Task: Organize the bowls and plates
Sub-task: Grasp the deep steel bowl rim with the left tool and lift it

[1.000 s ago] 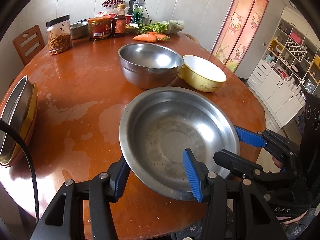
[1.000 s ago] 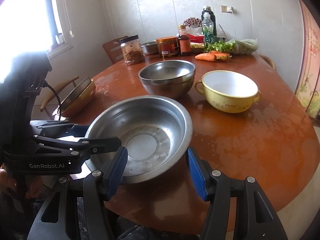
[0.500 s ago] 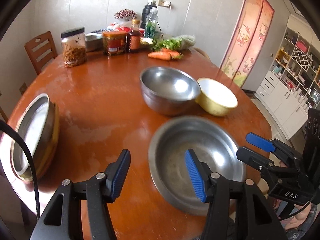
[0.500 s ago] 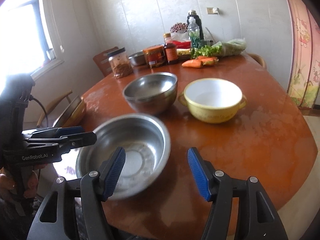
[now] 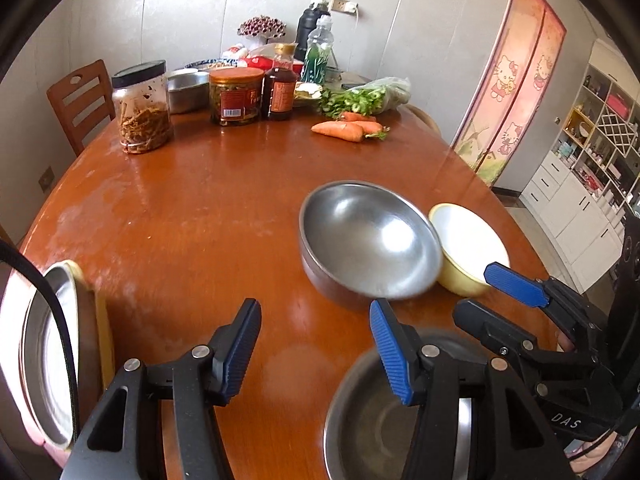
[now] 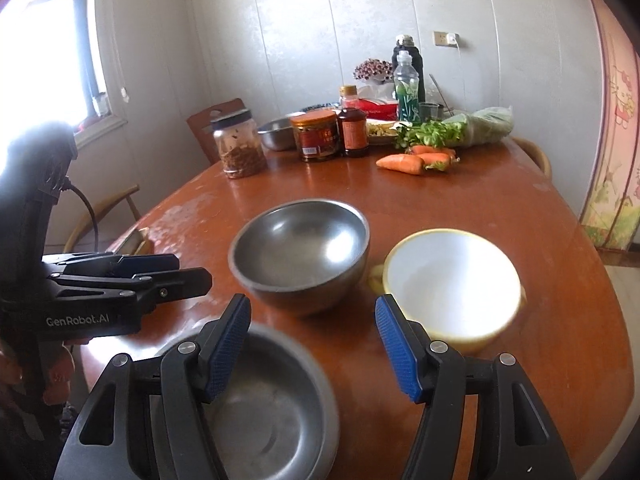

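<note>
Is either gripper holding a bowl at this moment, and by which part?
Nothing is held. The left gripper and right gripper both stand open above the table, clear of the wide steel bowl.

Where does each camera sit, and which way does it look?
Left wrist: on the left gripper, looking down across the round table; the right gripper shows at right.
Right wrist: on the right gripper, facing the same way; the left gripper and fingers show at left.
Shared: deep steel bowl, yellow bowl, wide steel basin, carrots.
</note>
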A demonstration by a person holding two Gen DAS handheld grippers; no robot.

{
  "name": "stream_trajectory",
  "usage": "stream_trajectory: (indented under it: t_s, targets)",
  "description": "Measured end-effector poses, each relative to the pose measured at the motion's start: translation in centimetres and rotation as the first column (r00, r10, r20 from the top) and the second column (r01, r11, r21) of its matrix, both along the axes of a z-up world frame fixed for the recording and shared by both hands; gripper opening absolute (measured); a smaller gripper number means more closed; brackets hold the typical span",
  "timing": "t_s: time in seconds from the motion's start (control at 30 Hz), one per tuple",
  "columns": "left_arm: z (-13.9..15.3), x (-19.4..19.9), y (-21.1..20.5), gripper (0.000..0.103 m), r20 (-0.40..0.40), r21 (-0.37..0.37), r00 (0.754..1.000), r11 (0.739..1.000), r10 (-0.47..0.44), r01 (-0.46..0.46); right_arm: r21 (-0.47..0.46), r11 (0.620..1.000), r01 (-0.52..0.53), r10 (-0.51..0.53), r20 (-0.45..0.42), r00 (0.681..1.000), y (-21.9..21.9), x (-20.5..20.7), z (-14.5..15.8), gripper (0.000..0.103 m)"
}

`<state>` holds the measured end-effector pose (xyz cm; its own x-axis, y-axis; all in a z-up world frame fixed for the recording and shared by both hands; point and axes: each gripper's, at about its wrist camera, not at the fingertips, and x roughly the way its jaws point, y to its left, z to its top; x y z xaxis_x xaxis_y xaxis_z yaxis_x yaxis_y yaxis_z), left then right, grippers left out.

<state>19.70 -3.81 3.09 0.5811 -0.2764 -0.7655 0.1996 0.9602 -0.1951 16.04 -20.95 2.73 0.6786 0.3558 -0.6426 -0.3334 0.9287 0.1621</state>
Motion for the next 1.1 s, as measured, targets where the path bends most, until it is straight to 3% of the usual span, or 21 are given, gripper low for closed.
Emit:
stream_trajectory:
  t_s: [0.2, 0.37, 0.43, 0.53, 0.6, 0.87, 0.97, 1.1]
  targets:
    - [-0.8, 2.8, -0.4, 0.056, -0.021, -0.028, 1.0, 1.0, -0.01, 0.009, -0.007, 1.0, 0.0, 0.0, -0.021, 1.0, 0.2, 3.0, -0.3, 0.065]
    - [-1.2, 4.4, -1.2, 0.055, -0.03, -0.007, 0.999, 1.0, -0.024, 0.024, -0.013, 1.0, -0.012, 0.012, -0.025, 1.0, 0.6, 4.7, -0.5, 0.06]
    - [-1.4, 4.9, -1.5, 0.055, -0.027, 0.005, 0.999, 1.0, -0.023, 0.023, -0.015, 1.0, -0.021, 0.02, -0.036, 0.999, 0.8, 5.2, -0.8, 0.051]
    - [-1.7, 5.3, -1.6, 0.052, -0.039, -0.019, 0.999, 0.999, -0.037, 0.036, -0.018, 1.0, -0.025, 0.024, -0.04, 0.999, 0.8, 5.7, -1.1, 0.048]
    - [-1.9, 5.4, -1.7, 0.048, -0.046, -0.038, 0.998, 0.998, -0.051, 0.049, -0.016, 0.999, -0.029, 0.028, -0.037, 0.999, 0.7, 5.8, -1.1, 0.047]
    - [-1.9, 5.2, -1.8, 0.048, -0.04, -0.021, 0.998, 0.999, -0.041, 0.04, -0.004, 0.999, -0.033, 0.032, -0.043, 0.999, 0.8, 5.7, -1.2, 0.047]
    - [-2.7, 5.8, -1.5, 0.048, -0.084, -0.043, 0.996, 0.999, -0.03, 0.026, -0.02, 0.999, -0.031, 0.03, -0.037, 0.999, 1.1, 5.7, -1.3, 0.047]
    - [-3.1, 5.7, -1.4, 0.048, -0.086, -0.061, 0.996, 0.998, -0.029, 0.024, -0.019, 0.999, -0.027, 0.026, -0.067, 0.997, 1.1, 6.0, -1.9, 0.047]
